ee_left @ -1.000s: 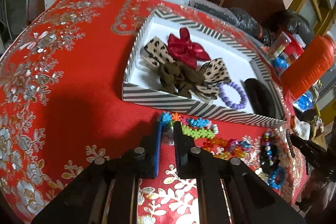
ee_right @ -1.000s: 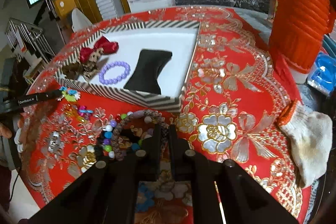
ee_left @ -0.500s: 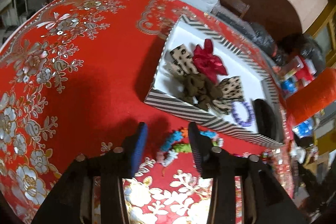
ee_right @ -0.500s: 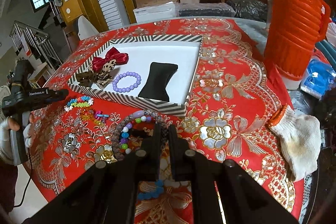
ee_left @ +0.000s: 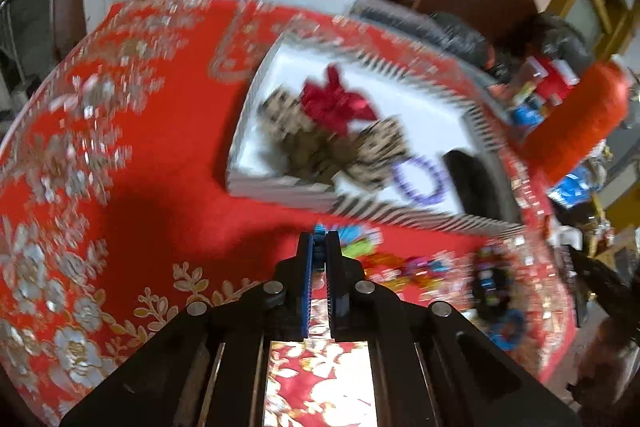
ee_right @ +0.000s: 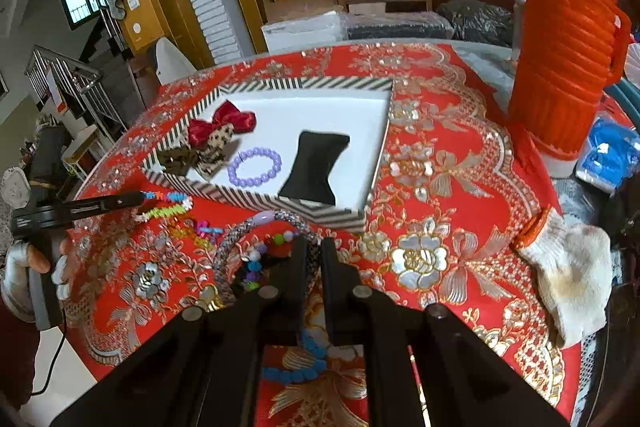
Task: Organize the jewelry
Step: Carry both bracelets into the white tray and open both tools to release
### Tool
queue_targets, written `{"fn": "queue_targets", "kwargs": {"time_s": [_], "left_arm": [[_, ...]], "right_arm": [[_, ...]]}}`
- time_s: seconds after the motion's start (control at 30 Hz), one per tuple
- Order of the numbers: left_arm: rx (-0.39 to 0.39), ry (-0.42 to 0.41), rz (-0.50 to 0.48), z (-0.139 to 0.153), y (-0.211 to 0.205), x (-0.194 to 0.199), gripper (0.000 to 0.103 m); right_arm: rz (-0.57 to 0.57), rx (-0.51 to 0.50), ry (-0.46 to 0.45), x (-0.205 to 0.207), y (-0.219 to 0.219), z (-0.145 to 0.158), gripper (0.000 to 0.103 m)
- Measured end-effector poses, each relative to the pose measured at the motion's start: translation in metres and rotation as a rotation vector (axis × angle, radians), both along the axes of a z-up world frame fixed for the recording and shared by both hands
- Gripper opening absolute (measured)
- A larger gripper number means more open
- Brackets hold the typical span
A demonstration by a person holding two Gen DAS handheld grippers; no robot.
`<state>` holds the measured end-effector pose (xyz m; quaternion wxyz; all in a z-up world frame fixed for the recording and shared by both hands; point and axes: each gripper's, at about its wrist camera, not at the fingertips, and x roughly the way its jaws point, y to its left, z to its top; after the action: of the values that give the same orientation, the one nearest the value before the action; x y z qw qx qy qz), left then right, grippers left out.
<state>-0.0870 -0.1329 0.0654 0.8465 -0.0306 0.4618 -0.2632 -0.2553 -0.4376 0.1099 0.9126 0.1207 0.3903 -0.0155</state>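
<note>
A striped tray on the red tablecloth holds a red bow, leopard bows, a purple bead bracelet and a black cushion. My left gripper is shut on the end of a multicoloured bead bracelet lying just in front of the tray; it shows in the right wrist view. My right gripper is shut and empty, above a pile of bracelets with a grey woven bangle. The left wrist view is blurred.
An orange ribbed jug stands at the right. A white work glove lies right of my right gripper. Blue beads lie under the right gripper. Boxes and black bags sit at the table's far edge.
My left gripper, open half a second ago, has closed on the multicoloured bead bracelet in front of the tray. My right gripper has risen and drawn back slightly.
</note>
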Motion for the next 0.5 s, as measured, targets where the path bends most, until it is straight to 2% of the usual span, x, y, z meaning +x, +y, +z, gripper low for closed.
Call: {"fn": "queue_targets", "kwargs": {"time_s": [0.13, 0.27, 0.5], "left_arm": [[-0.036, -0.075, -0.029, 0.044, -0.007, -0.010, 0.000], [-0.041, -0.133, -0.045, 0.074, -0.018, -0.010, 0.000], [-0.013, -0.208, -0.070, 0.098, -0.043, -0.001, 0.000]], "right_arm": [[-0.003, 0.002, -0.027, 0.001, -0.003, 0.012, 0.007], [-0.003, -0.006, -0.036, 0.004, -0.003, 0.019, 0.007], [0.000, -0.034, -0.040, 0.017, -0.006, 0.029, 0.007]]}}
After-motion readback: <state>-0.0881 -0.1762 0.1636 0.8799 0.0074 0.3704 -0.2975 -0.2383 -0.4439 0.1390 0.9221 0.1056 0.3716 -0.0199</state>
